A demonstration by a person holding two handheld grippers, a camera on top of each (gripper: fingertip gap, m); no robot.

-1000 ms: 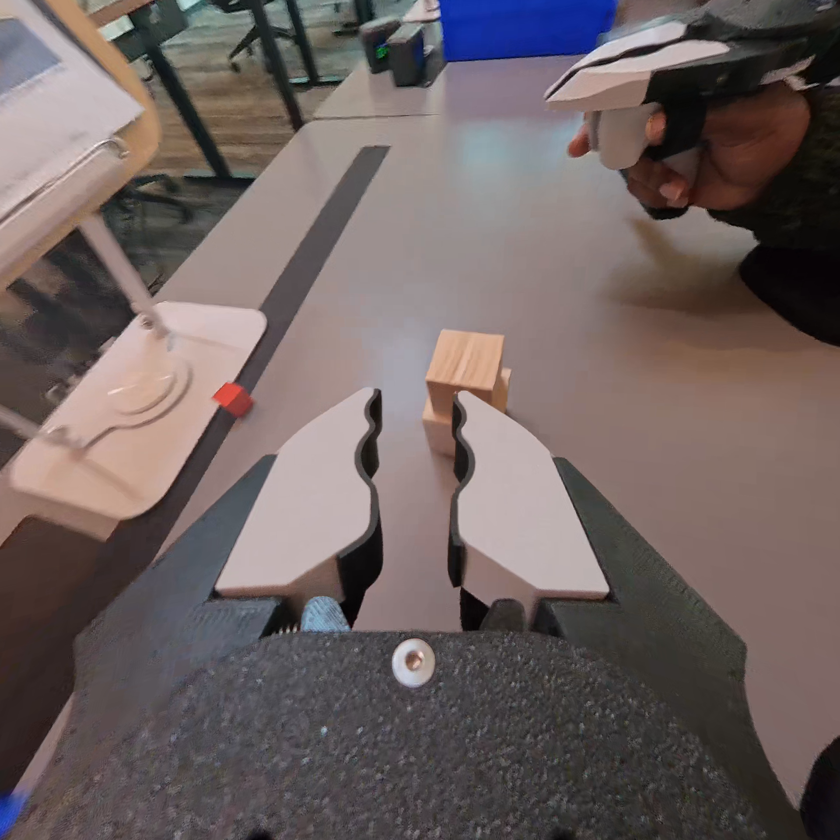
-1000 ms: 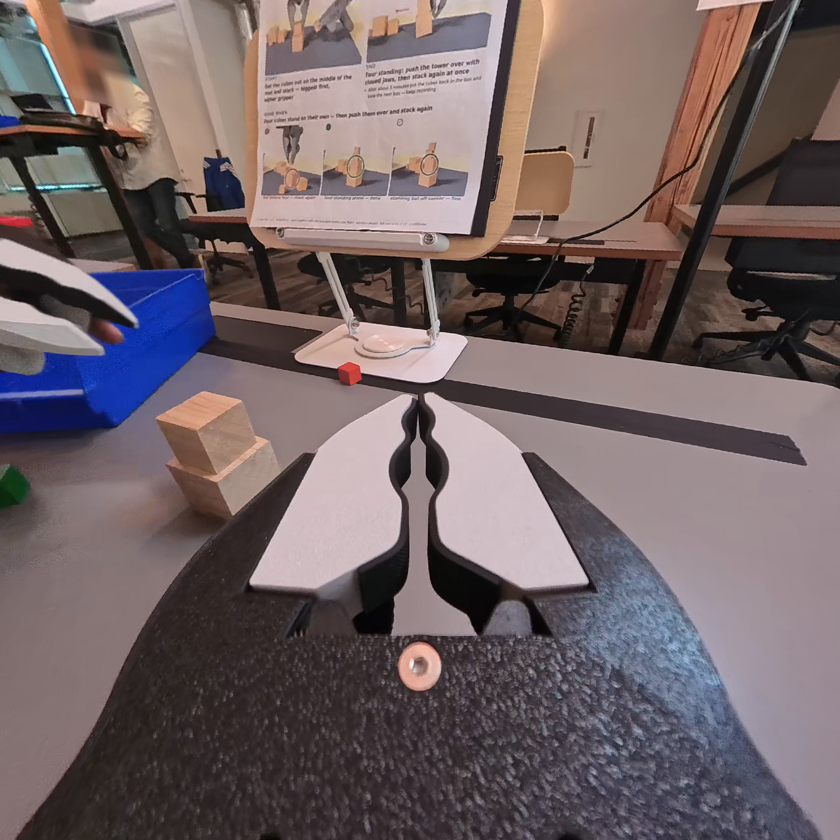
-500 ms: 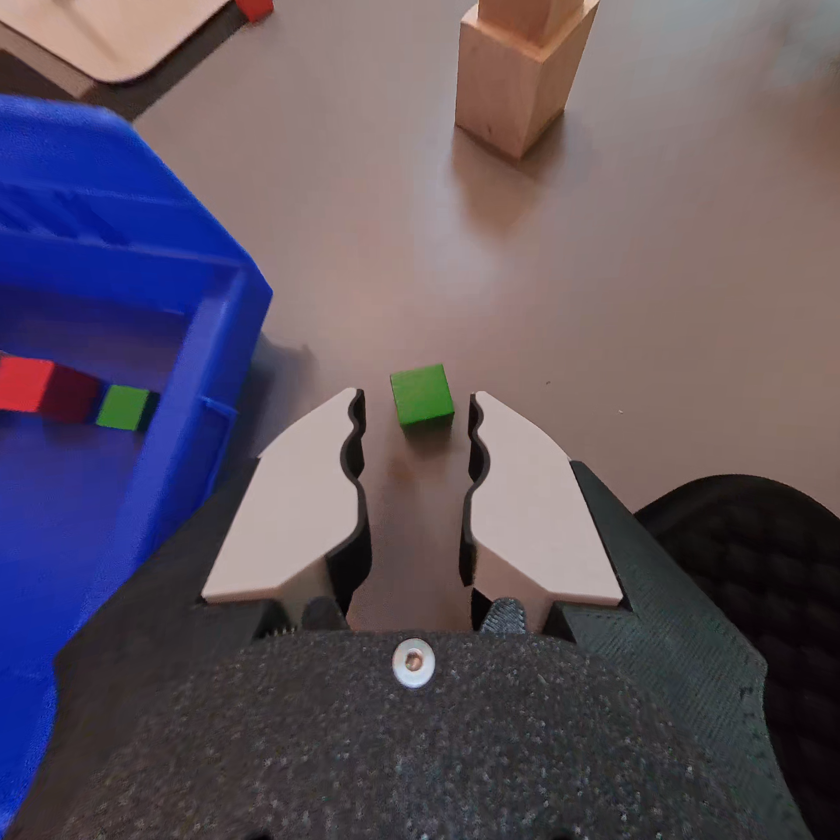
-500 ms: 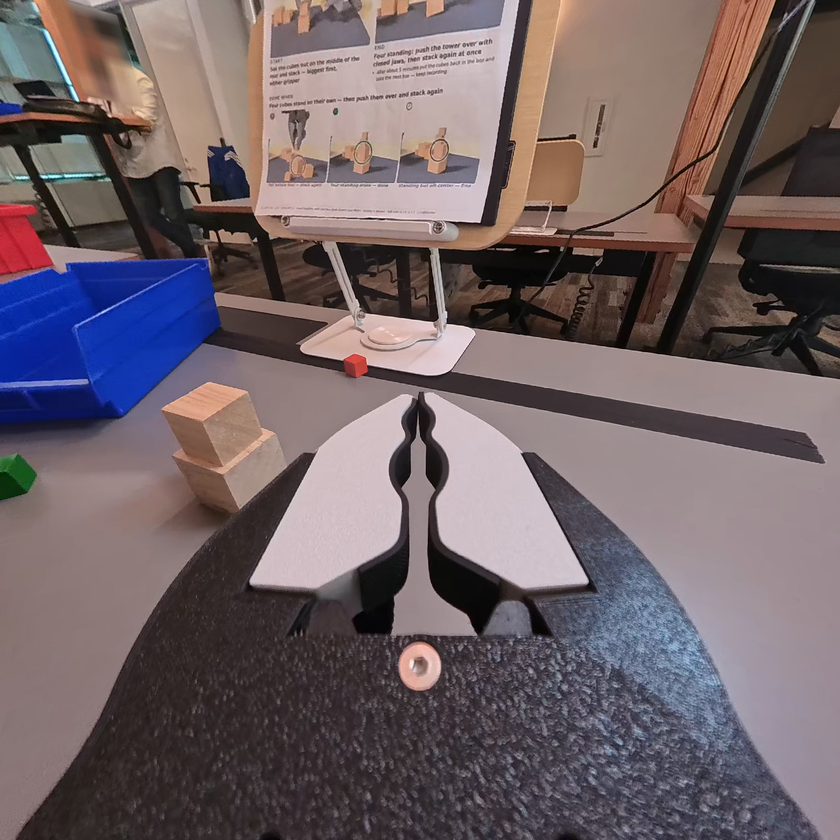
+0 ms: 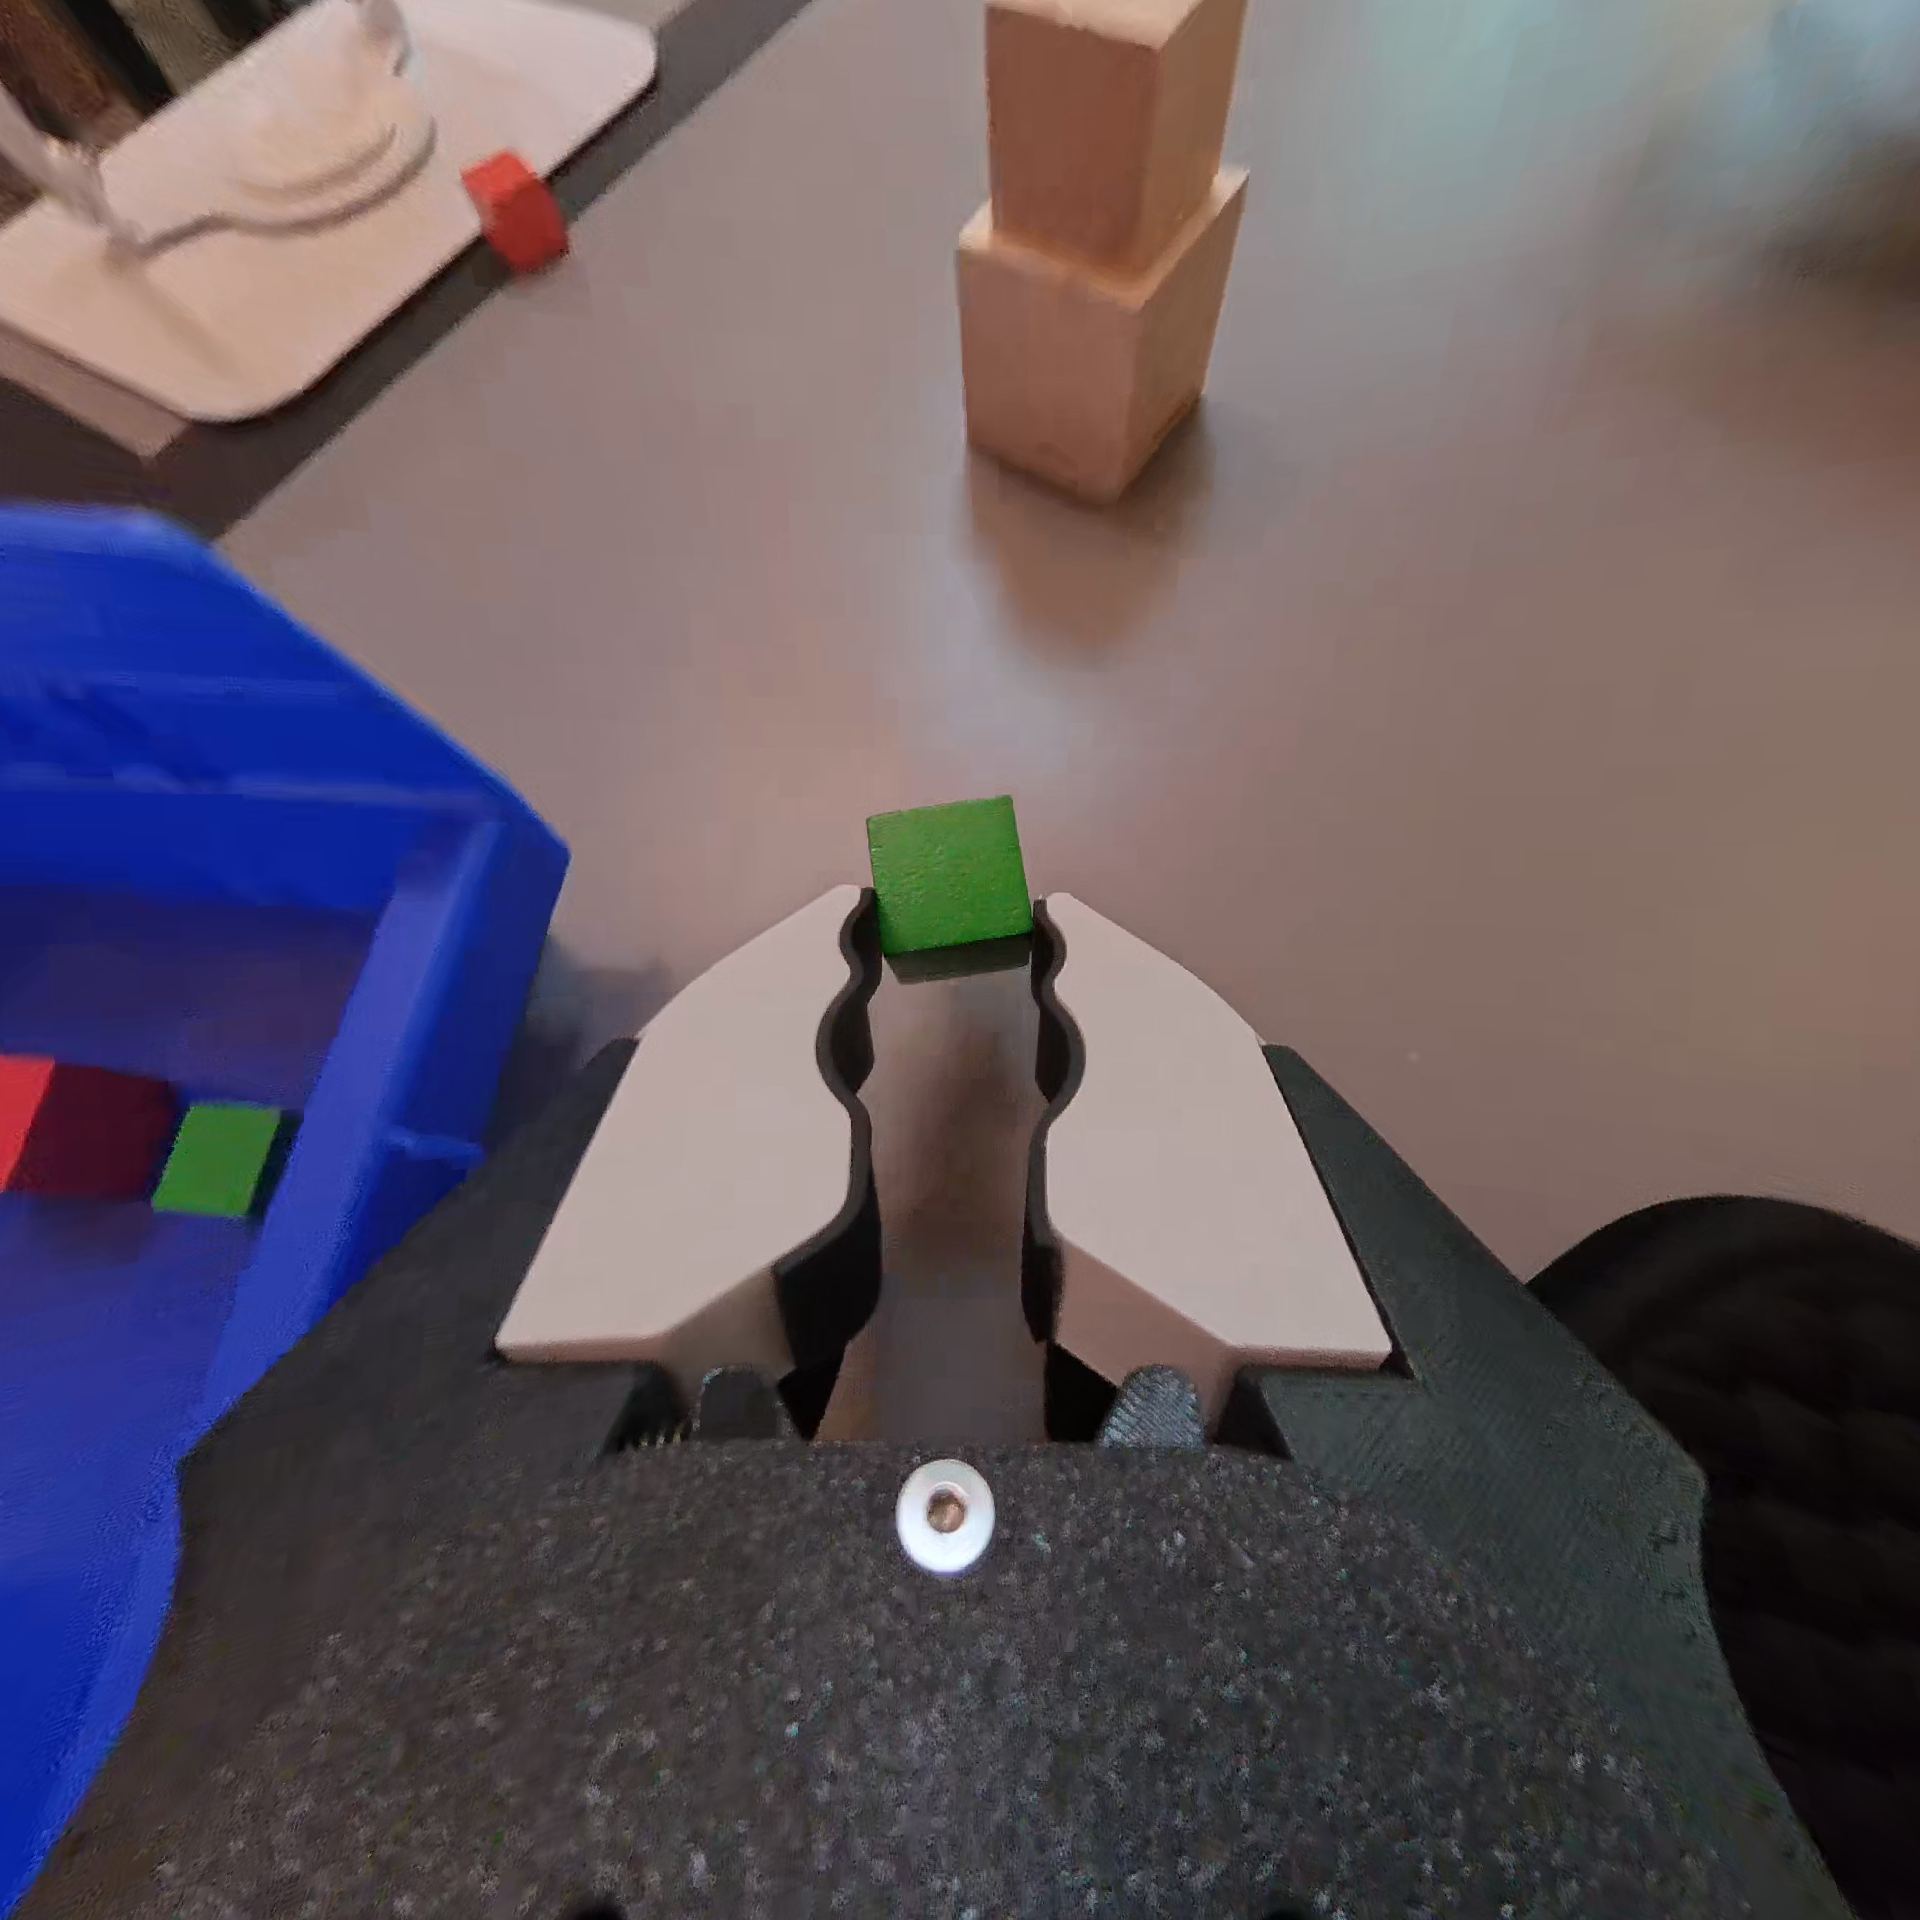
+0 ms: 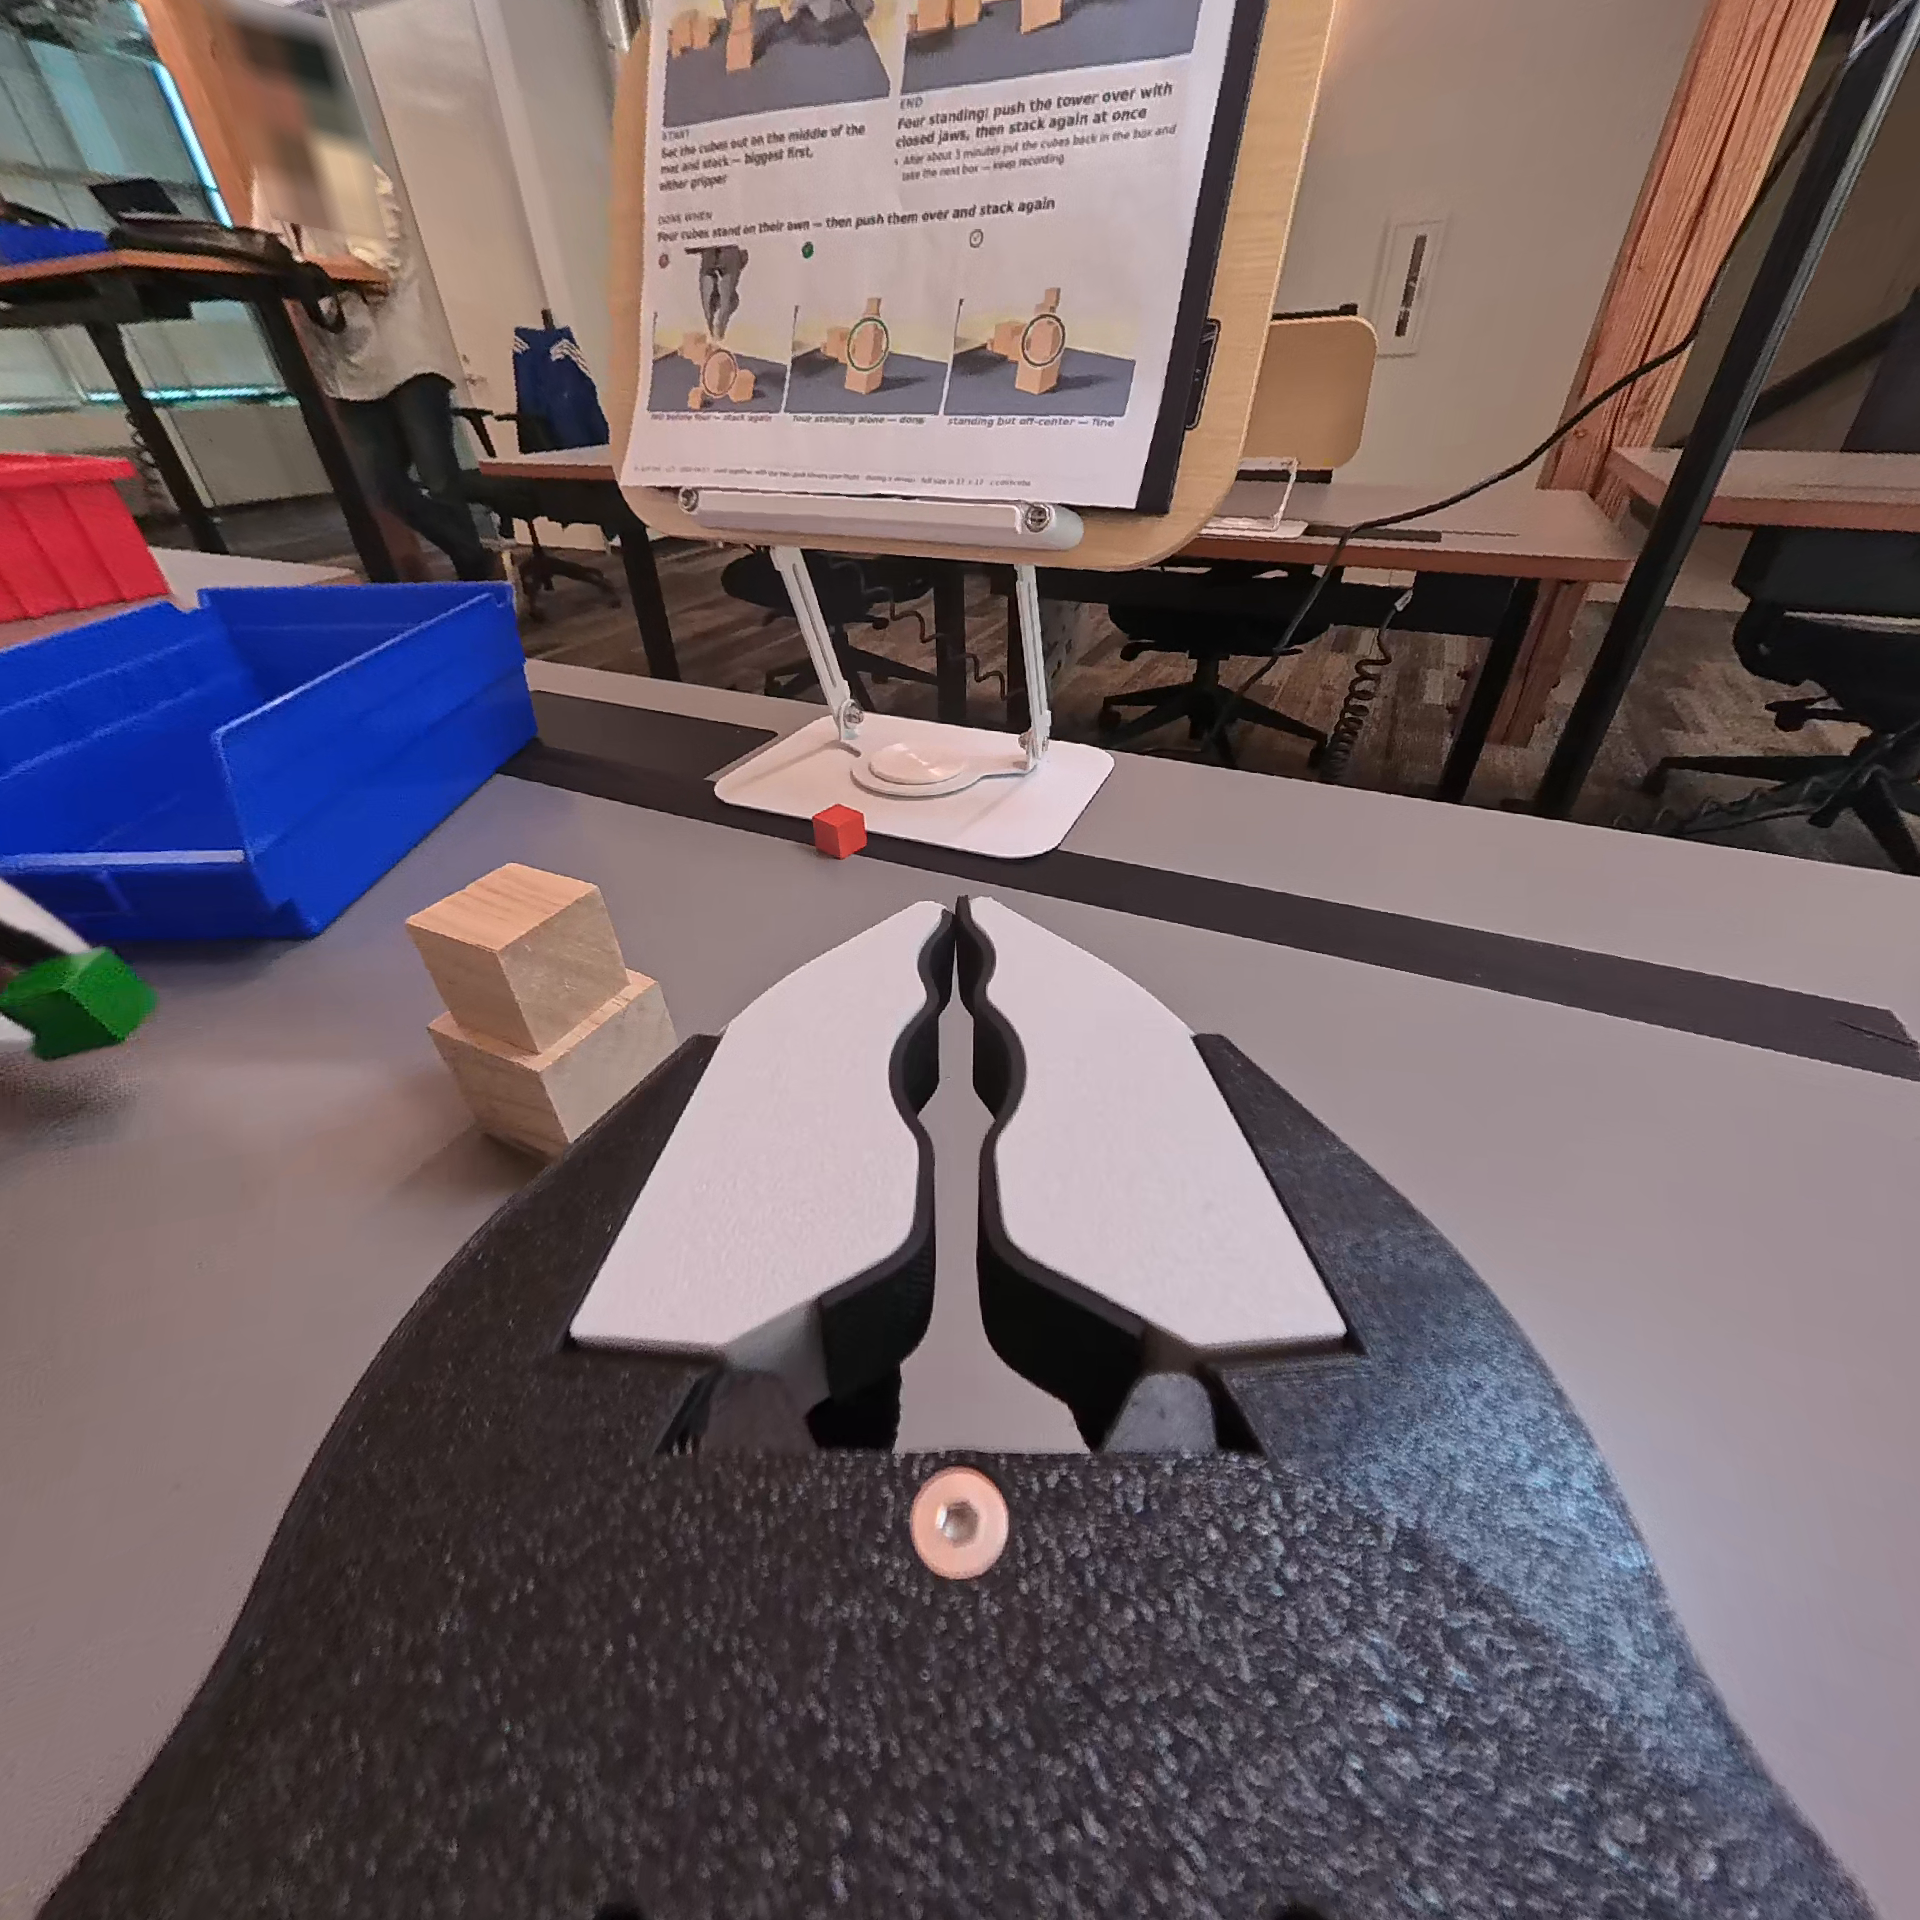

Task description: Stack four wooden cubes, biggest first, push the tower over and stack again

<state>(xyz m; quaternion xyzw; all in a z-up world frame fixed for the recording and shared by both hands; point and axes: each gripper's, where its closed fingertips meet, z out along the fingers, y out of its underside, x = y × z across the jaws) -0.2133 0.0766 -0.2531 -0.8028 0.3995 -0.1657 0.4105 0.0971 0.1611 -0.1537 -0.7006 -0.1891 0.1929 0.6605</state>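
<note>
A printed instruction sheet [image 6: 914, 239] with pictures stands on a stand [image 6: 914, 790].

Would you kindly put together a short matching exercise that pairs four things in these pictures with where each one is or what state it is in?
Things:
1. green cube
2. small red cube
3. smaller wooden block
4. right tool

Places or states:
A. stacked on the larger wooden block
B. shut, with nothing between its fingers
C. gripped at the fingertips of the left tool
D. on the table by the white stand base

Pairs: 1-C, 2-D, 3-A, 4-B
</note>
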